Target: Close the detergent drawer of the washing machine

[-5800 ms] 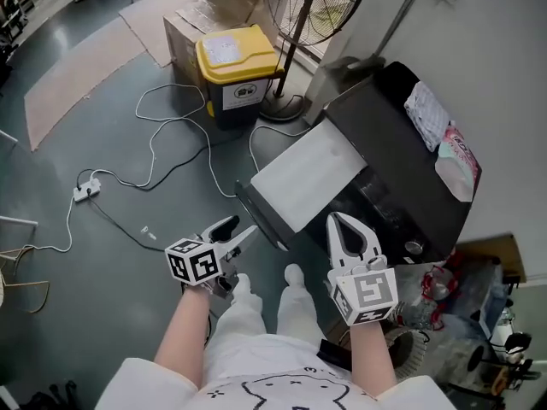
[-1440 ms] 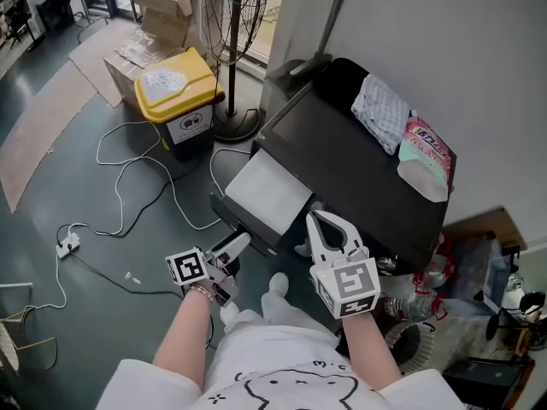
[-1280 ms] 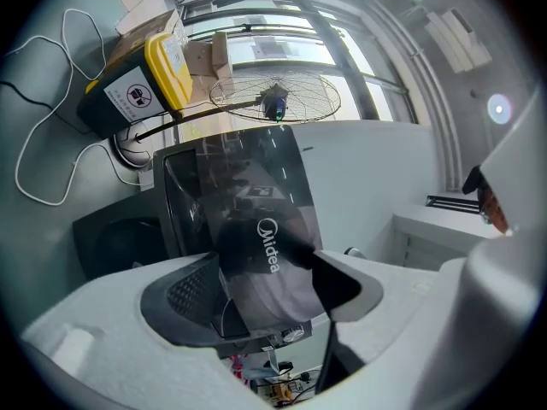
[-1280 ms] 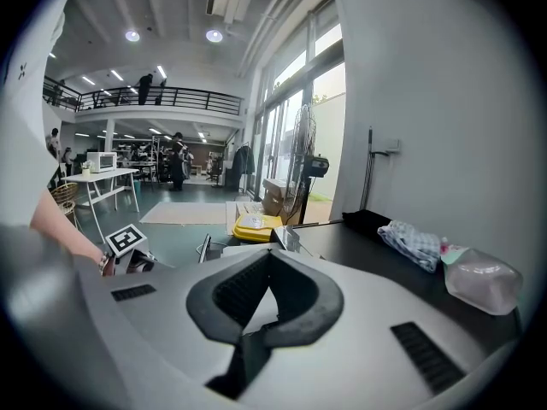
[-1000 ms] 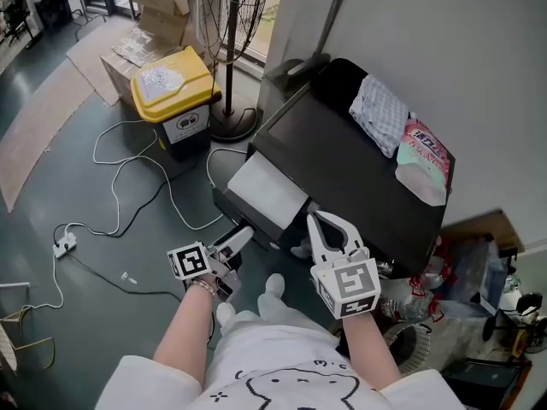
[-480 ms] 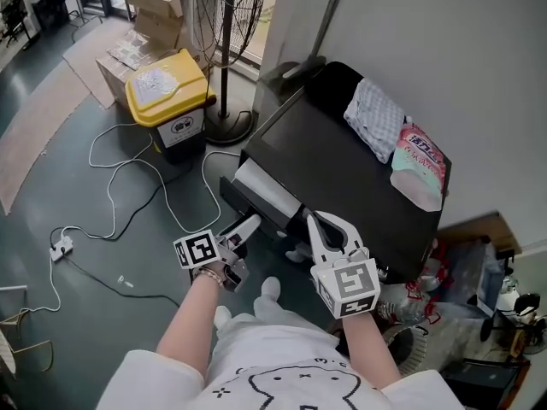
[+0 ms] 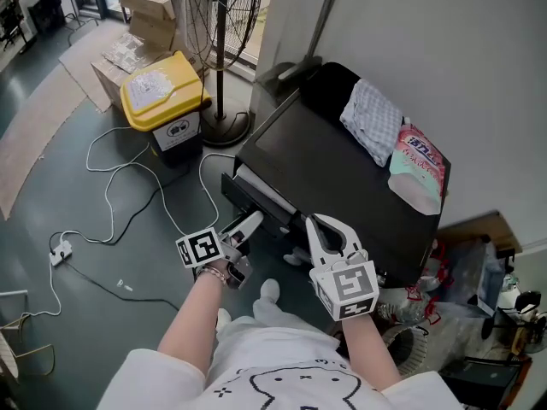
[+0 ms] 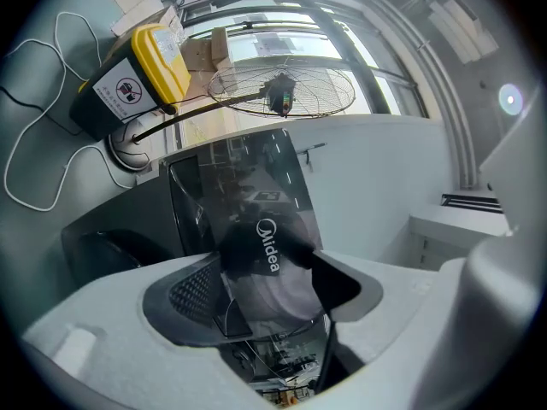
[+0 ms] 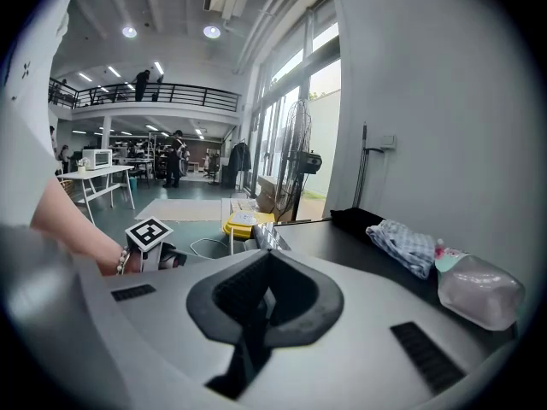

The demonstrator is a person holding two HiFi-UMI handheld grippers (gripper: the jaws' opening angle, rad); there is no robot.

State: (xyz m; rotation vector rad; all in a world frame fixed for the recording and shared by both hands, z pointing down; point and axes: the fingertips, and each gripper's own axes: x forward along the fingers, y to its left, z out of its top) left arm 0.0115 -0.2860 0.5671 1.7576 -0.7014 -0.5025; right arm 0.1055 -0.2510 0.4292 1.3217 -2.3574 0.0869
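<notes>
The black washing machine (image 7: 342, 178) fills the head view's centre. Its detergent drawer (image 7: 256, 196) juts slightly from the machine's 8 o'clock edge, with a pale strip of its inside showing and a glossy dark, logo-marked front (image 8: 269, 246). It is probably light, rigid and slick, best pushed flat at mid-front. The left gripper (image 7: 244, 227) meets that front with jaws parted, clamping nothing. At 5 o'clock, the right gripper (image 7: 329, 229) hovers, jaws pressed together and empty.

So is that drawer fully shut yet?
No, the drawer sticks out of the washer at the front, its pale top showing.
</notes>
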